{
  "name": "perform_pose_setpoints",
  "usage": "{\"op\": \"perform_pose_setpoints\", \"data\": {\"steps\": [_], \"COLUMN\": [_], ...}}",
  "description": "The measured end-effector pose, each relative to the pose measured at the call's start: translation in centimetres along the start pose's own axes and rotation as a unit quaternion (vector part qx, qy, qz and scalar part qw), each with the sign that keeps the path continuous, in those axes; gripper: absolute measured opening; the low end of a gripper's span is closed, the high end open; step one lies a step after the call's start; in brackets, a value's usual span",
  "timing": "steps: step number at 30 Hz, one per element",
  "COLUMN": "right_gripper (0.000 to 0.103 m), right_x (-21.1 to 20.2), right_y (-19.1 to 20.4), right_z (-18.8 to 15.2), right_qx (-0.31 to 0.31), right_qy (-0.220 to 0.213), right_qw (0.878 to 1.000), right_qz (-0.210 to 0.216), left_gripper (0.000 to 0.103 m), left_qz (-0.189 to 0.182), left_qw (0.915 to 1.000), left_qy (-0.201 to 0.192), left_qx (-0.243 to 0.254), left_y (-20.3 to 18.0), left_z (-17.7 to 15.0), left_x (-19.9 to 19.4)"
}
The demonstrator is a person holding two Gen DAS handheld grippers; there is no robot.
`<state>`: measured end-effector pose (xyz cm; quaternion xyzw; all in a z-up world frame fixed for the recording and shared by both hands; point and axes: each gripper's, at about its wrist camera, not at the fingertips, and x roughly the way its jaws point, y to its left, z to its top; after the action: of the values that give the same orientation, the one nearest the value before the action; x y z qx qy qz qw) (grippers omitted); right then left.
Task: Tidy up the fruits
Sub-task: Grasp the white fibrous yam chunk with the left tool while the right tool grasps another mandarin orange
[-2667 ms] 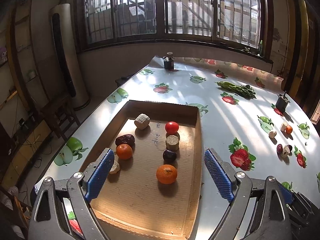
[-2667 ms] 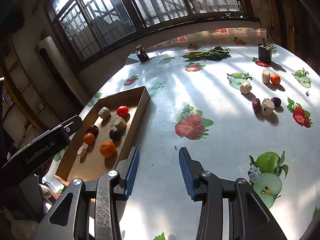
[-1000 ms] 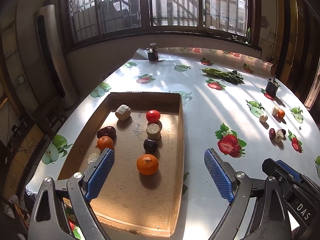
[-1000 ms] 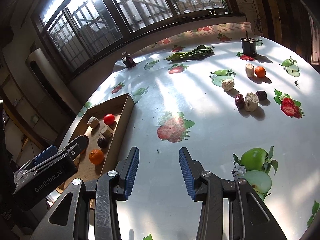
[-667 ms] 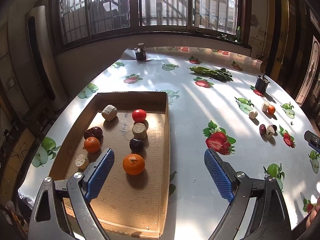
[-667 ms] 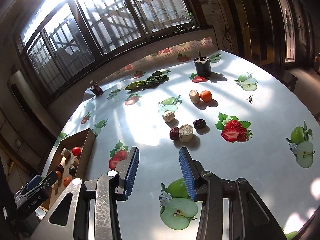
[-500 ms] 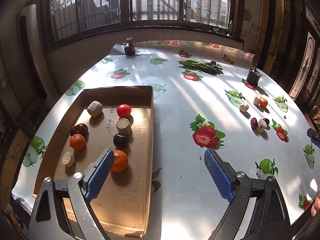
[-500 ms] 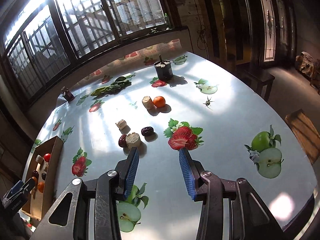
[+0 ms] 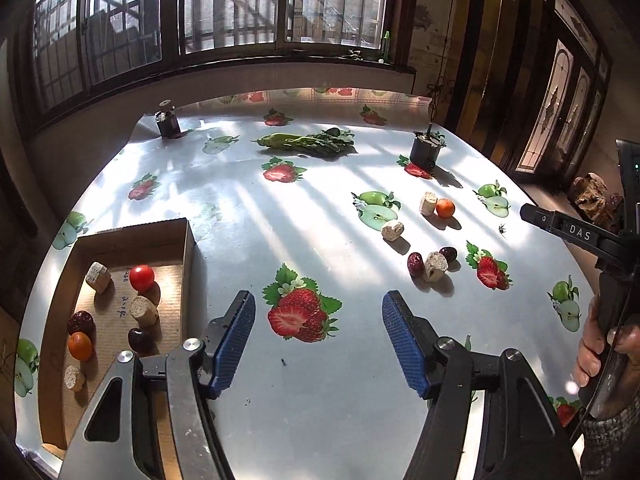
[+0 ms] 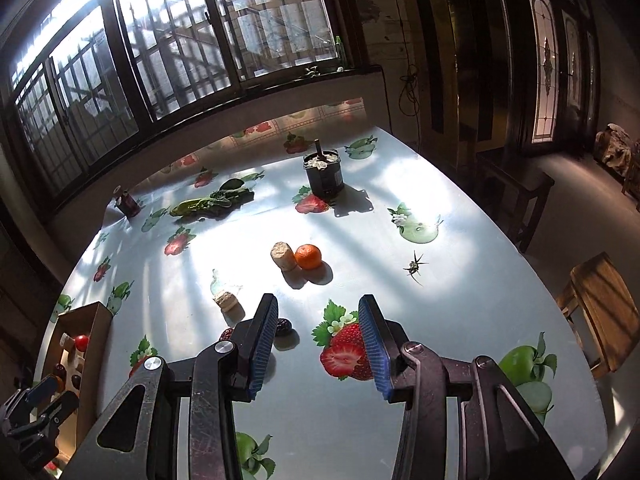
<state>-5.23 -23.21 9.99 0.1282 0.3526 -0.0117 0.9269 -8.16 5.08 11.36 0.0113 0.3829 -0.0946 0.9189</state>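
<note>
A cardboard tray (image 9: 188, 248) at the table's left holds a red tomato (image 9: 141, 277), a small orange (image 9: 80, 346), dark dates and pale cork-like pieces. Loose items lie at the right: an orange (image 10: 308, 256) beside a pale piece (image 10: 282, 254), another pale piece (image 10: 226, 301), a dark fruit (image 10: 284, 326), and a red date (image 9: 415, 263) by a pale chunk (image 9: 435, 266). My left gripper (image 9: 318, 338) is open and empty over a printed strawberry. My right gripper (image 10: 318, 342) is open and empty, just before the dark fruit.
The table (image 9: 320, 216) has a fruit-print cloth. A dark pot (image 10: 324, 176) stands at the back right, leafy greens (image 10: 212, 202) at the back middle, a small jar (image 10: 127, 203) at the back left. A wooden stool (image 10: 604, 308) stands off the right edge.
Both grippers have swung right, away from the tray and toward the loose fruit. The right gripper has come close above the dark fruit and pale chunk. Both stay open.
</note>
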Motion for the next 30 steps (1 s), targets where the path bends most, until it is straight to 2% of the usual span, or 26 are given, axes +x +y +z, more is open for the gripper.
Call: {"op": "perform_pose_setpoints", "data": {"steps": [5, 9, 14, 19, 24, 29, 30], "right_gripper": [0.045, 0.045, 0.045, 0.045, 0.045, 0.045, 0.045], "right_x": [4.4, 9.4, 13.7, 15.8, 16.7, 17.1, 17.3], "right_y": [-0.3, -1.7, -2.2, -2.6, -2.5, -2.2, -2.1], "right_z": [1.6, 3.0, 3.7, 3.9, 3.6, 3.7, 3.7], "right_qx": [-0.011, 0.008, 0.002, 0.002, -0.007, -0.015, -0.014], "right_qy": [0.027, 0.065, 0.089, 0.093, 0.090, 0.087, 0.089], "right_qw": [0.999, 0.996, 0.994, 0.992, 0.991, 0.991, 0.991], "right_qz": [0.019, 0.055, 0.067, 0.082, 0.094, 0.097, 0.096], "left_gripper": [0.066, 0.066, 0.061, 0.060, 0.060, 0.060, 0.054], "left_qz": [-0.032, -0.067, -0.103, -0.114, -0.116, -0.109, -0.107], "left_qw": [0.9995, 0.9964, 0.9881, 0.9827, 0.9814, 0.9848, 0.9854], "left_qy": [0.005, 0.047, 0.093, 0.122, 0.140, 0.129, 0.127], "left_qx": [0.004, -0.022, -0.066, -0.080, -0.062, -0.040, -0.038], "left_y": [-2.1, -3.2, -3.9, -4.6, -5.6, -6.3, -6.3], "left_z": [4.1, 6.3, 7.2, 7.1, 6.5, 6.2, 6.2], "left_x": [3.5, 8.6, 14.6, 18.7, 20.9, 21.1, 21.0]}}
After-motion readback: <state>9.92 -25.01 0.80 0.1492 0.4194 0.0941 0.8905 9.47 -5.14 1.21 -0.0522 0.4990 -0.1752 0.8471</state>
